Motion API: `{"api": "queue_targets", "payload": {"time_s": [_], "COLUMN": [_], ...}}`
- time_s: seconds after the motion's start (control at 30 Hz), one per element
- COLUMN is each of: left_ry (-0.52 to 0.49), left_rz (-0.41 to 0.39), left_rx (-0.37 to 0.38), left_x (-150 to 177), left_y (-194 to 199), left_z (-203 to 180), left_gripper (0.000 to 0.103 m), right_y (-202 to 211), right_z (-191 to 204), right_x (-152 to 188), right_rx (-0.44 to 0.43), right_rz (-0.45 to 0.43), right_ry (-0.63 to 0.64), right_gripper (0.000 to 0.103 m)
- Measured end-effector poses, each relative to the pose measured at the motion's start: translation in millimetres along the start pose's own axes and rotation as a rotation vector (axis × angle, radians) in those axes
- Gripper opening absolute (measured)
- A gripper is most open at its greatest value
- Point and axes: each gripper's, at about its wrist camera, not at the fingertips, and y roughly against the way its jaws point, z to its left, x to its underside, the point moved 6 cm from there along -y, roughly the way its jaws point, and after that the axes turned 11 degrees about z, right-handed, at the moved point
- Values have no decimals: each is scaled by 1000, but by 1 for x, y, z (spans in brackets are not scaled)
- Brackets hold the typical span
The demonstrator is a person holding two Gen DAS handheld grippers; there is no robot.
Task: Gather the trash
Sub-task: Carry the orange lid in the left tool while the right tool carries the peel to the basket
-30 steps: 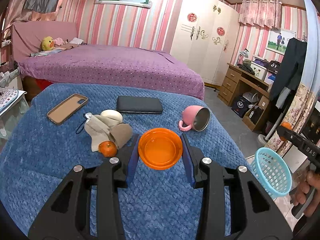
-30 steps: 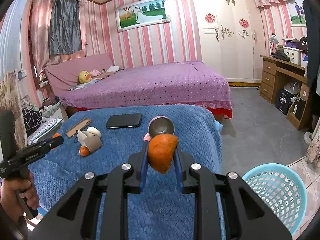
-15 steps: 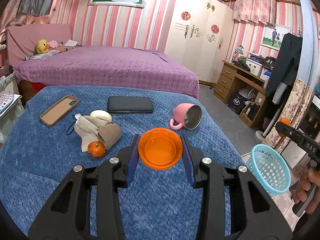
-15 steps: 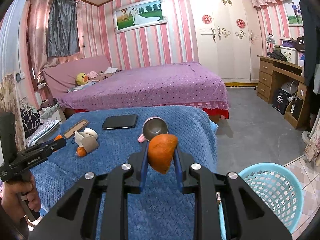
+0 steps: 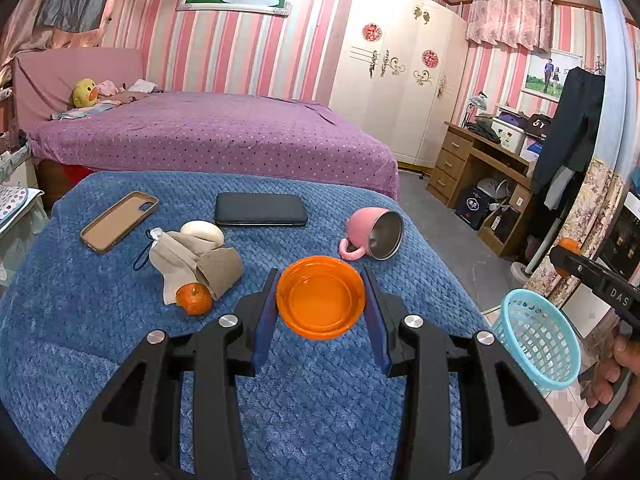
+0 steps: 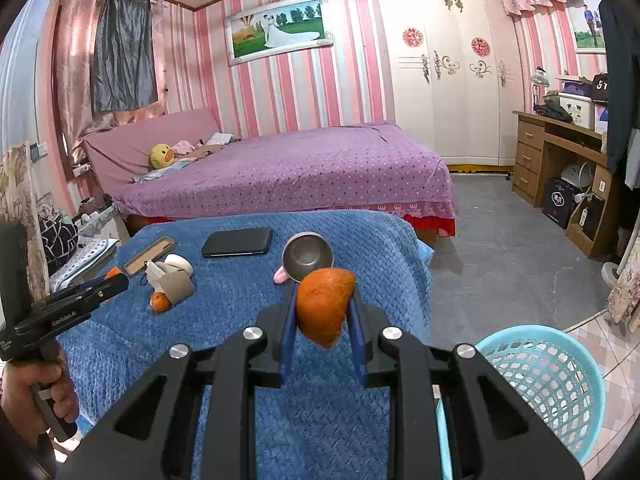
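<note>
Right gripper [image 6: 323,314] clamped on an orange peel [image 6: 325,305], held over the blue-blanketed table edge with the blue basket [image 6: 548,384] below and to its right; drop not yet made. Left gripper [image 5: 321,305] grips an orange lid [image 5: 321,297], possibly a shallow dish, above the blanket [image 5: 100,320]. Basket looks empty, though its bottom is partly hidden. Whole tangerine [image 5: 193,298] remains beside the cloth pouch [image 5: 196,261].

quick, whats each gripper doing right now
Left gripper: closed on the orange bowl.
Right gripper: closed on the orange peel.
</note>
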Motion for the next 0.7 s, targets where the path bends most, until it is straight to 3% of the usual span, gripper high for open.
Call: {"api": "queue_targets", "payload": {"time_s": [0.7], "left_ry": [-12], "left_rz": [1], "left_rx": [15], "left_x": [-4], "left_y": [1], "left_z": [-13], "left_gripper": [38], "right_y": [8], "right_z": [-31], "right_x": [-2], "right_rx": [46], "right_rz": [-2], "right_ry": [-50], "right_gripper": [24]}}
